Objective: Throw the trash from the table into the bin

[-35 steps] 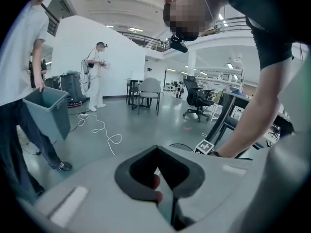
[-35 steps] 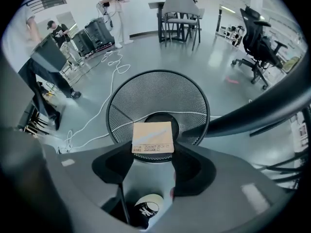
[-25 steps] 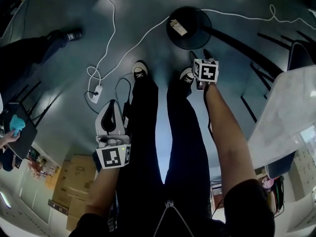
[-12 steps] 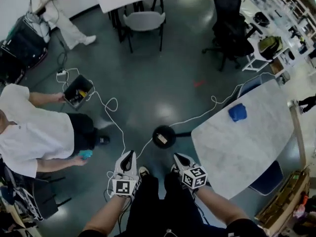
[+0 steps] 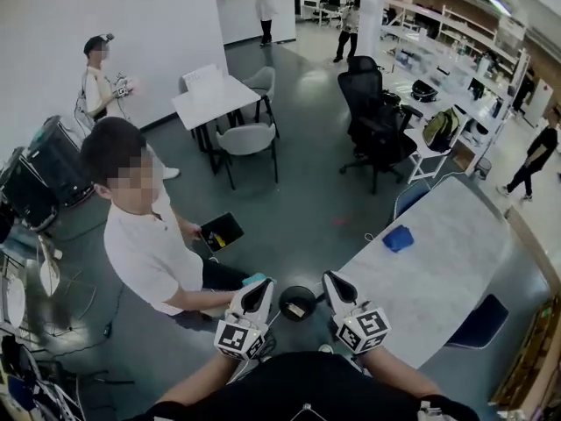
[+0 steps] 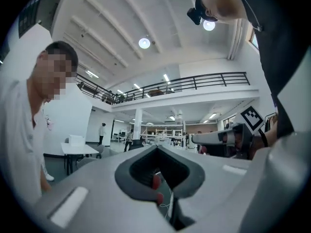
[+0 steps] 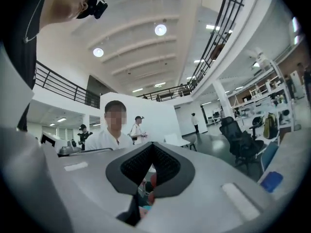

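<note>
Lowest in the head view, the two tongs sit side by side. The left tongs (image 5: 260,286) are closed tip to tip with nothing between them. The right tongs (image 5: 331,278) are closed and empty as well. On the floor between them and just beyond stands the round black bin (image 5: 287,295), with a pale scrap inside it. To the right stretches the pale desk (image 5: 438,266). Close to its left edge, toward the far end, lies a blue thing (image 5: 399,238), probably crumpled trash, well apart from both tongs. At the left, a seated person in a white shirt (image 5: 145,248) is near the left tongs. Farther off stands a black office chair (image 5: 375,117).
</note>
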### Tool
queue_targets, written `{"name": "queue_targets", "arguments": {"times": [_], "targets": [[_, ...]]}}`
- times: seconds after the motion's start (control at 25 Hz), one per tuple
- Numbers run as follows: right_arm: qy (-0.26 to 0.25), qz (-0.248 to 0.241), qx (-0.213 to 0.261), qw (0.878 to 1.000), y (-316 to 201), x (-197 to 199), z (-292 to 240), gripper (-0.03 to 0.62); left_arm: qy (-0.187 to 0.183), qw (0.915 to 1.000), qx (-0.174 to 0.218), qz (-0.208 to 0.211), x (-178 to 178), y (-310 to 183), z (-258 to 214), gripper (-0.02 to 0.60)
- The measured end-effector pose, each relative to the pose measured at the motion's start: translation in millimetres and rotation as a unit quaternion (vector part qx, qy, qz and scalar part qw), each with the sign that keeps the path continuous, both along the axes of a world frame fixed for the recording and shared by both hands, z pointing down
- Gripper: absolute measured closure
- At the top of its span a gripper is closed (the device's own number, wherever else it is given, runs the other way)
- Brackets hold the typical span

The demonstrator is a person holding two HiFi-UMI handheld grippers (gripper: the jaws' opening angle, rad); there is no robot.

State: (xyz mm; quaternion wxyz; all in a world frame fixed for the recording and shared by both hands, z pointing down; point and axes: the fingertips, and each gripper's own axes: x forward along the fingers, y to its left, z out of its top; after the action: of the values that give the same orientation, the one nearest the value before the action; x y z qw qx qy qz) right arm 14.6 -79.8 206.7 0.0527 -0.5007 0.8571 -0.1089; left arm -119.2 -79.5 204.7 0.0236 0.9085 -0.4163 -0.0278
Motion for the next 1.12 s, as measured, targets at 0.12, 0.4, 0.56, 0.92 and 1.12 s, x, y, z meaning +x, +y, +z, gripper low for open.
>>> {"name": "queue_targets", "arguments": {"times": [0.12,0.4,0.56,0.92,1.12], "targets": [[-0.013,0.031,0.011,0.999,13,11,-7,0.568,0.008,0.9995,0.000,0.030,23,13,1,0.581],[-0.017,0.075,0.018,0.997,24,21,-11,0.568,0.016,0.9975,0.028,0.063,44,16,-10,0.581],[-0.007,0.095,0.021,0.995,28,28,-12,0.568,0.016,0.9974,0.026,0.065,45,18,-16,0.581],[0.005,0.098,0.016,0.995,39,28,-10,0.568,0.014,0.9979,0.018,0.061,43,29,-9,0.581],[0.005,0.089,0.014,0.996,45,21,-8,0.569,0.015,0.9988,0.016,0.045,37,33,-8,0.581]]}}
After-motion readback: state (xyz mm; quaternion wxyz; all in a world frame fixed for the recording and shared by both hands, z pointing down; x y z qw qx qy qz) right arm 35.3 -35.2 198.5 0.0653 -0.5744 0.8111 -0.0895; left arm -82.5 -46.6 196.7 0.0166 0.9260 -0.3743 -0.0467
